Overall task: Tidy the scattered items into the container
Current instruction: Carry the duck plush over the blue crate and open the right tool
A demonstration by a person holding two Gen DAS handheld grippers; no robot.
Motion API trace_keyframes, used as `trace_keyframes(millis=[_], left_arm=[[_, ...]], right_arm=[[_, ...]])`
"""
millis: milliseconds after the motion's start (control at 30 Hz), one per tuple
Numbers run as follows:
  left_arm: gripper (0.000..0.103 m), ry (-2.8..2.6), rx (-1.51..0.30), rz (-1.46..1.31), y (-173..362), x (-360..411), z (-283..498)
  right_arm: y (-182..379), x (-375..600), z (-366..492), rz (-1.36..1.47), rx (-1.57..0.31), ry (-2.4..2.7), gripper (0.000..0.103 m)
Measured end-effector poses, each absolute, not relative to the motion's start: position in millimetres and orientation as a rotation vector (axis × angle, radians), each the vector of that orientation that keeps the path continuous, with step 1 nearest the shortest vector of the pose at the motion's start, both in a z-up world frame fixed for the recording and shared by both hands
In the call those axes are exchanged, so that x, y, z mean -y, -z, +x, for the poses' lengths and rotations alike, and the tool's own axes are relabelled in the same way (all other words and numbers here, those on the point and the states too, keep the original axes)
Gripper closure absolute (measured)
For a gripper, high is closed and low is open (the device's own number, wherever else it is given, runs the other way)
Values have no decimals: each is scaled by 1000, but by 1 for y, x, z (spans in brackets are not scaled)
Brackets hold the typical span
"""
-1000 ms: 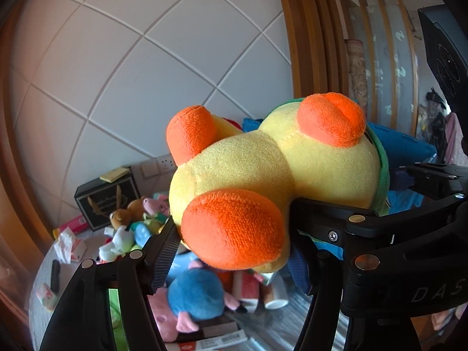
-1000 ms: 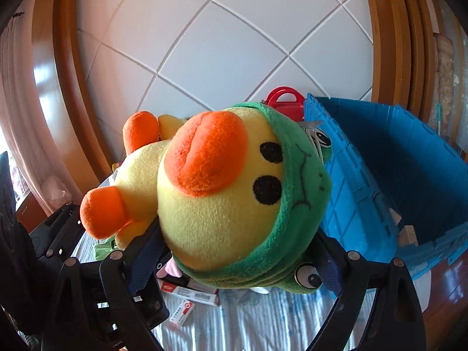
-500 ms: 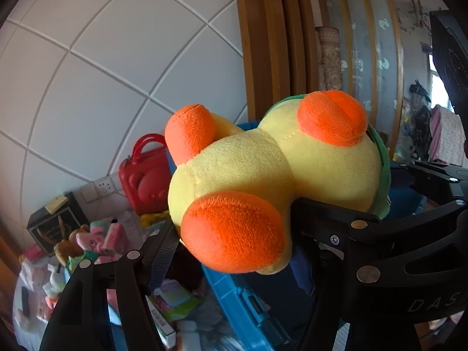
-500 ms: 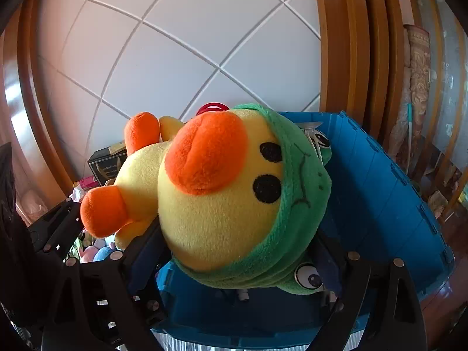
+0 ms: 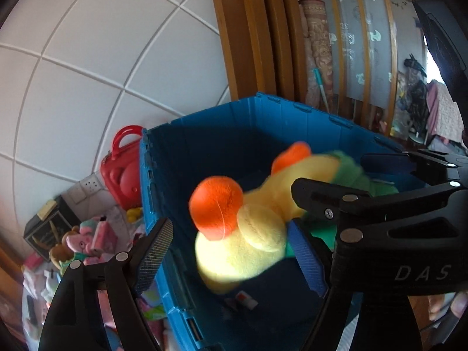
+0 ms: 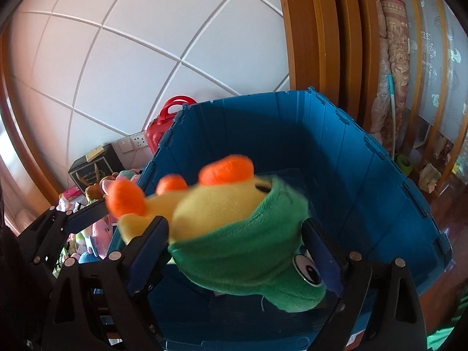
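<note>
Release step: the left gripper jaws are opening and the right gripper jaws stand apart, dropping the plush duck into the blue crate; next, fetch another toy.

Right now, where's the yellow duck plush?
In both wrist views the duck plush is over the open blue crate, between both hand-held grippers, right of the red case.

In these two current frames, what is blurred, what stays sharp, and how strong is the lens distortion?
Left wrist view: plush duck softly motion-blurred, gripper fingers and blue crate sharp, wall tile lines bowed by the fisheye. Right wrist view: the duck blurs more, especially its orange feet; crate rim crisp; door frame curves strongly.
</note>
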State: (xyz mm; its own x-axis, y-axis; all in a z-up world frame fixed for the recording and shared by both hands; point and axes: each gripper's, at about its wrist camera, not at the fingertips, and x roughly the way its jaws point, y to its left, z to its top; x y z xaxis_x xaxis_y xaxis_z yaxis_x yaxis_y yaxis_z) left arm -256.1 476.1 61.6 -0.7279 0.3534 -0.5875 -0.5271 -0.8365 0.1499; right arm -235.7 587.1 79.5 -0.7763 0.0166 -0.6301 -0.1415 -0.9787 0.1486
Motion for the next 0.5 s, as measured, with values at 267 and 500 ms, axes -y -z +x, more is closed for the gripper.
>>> trace_keyframes(millis=[267, 500], left_arm=[[20, -2528, -392, -783, -61, -467, -255], [17, -2537, -375, -793, -60, -455, -248]], right_arm=[[-86, -599, -224, -968, -315, -2822, 2], [-86, -594, -218, -974, -304, -2807, 0]])
